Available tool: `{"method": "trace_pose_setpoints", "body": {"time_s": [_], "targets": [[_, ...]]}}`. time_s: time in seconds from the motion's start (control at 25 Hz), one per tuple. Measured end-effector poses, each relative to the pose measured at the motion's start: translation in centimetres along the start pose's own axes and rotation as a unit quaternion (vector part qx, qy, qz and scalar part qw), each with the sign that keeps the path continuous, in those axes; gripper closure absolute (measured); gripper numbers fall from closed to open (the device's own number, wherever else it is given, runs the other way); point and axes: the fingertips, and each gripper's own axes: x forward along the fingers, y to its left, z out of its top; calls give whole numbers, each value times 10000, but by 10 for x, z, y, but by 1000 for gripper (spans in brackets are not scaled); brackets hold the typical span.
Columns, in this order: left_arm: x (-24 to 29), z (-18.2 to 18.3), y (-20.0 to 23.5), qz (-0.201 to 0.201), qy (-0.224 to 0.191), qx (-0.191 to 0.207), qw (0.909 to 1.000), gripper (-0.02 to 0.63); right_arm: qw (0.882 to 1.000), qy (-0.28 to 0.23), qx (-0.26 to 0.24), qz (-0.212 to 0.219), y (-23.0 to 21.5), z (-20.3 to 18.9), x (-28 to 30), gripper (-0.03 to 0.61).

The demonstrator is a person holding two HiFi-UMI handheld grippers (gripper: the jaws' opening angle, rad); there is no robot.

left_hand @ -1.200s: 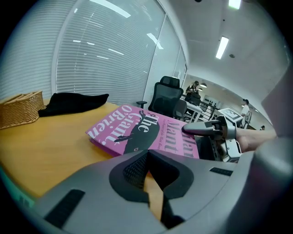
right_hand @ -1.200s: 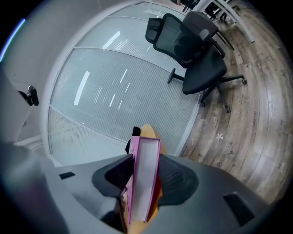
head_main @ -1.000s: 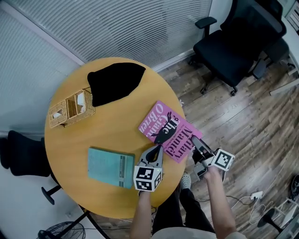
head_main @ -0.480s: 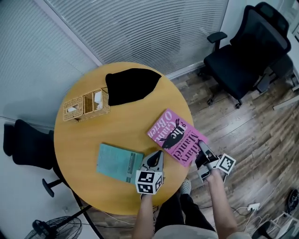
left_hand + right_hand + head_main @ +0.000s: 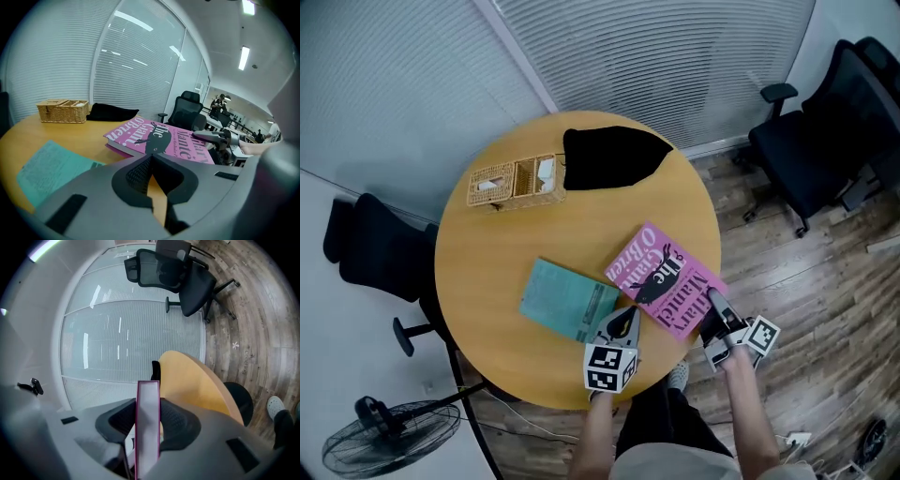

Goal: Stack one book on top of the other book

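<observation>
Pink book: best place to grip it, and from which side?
Grip the pink book at its right-hand edge by the table rim, level from off the table: it lies cover-up, so only an edge lets jaws close above and below. The right gripper is clamped there.

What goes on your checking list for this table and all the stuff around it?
Surface: round wooden table, mostly bare.
Job's things: pink book juts over the table's edge; teal book lies flat; not stacked yet.
Clutter: wicker basket and black cloth at the far side.
Grippers: left gripper shut, empty; right gripper shut on the pink book's edge.
Cables: thin cable on the floor by the person's feet.
Surroundings: black office chairs, floor fan, window blinds.
</observation>
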Motion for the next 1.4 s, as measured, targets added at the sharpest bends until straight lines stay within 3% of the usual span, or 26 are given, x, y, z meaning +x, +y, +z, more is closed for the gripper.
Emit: {"method": "trace_pose_setpoints", "body": {"time_s": [0.6,0.84,1.08,1.4], "targets": [[-95,-23,25,719,-381,-497,9954,586,9962,829,148,233,41,-83,12,426],[-129,-19,43,932,-583,-811,9906,586,9943,1037,245,60,38,-113,30,426],[-145,-6,61,1095,-764,-873,9872,586,9910,1333,89,-116,40,-138,52,426],[-160,-16,92,1334,-582,-911,9852,586,9838,1717,-155,-490,27,-163,88,426]]}}
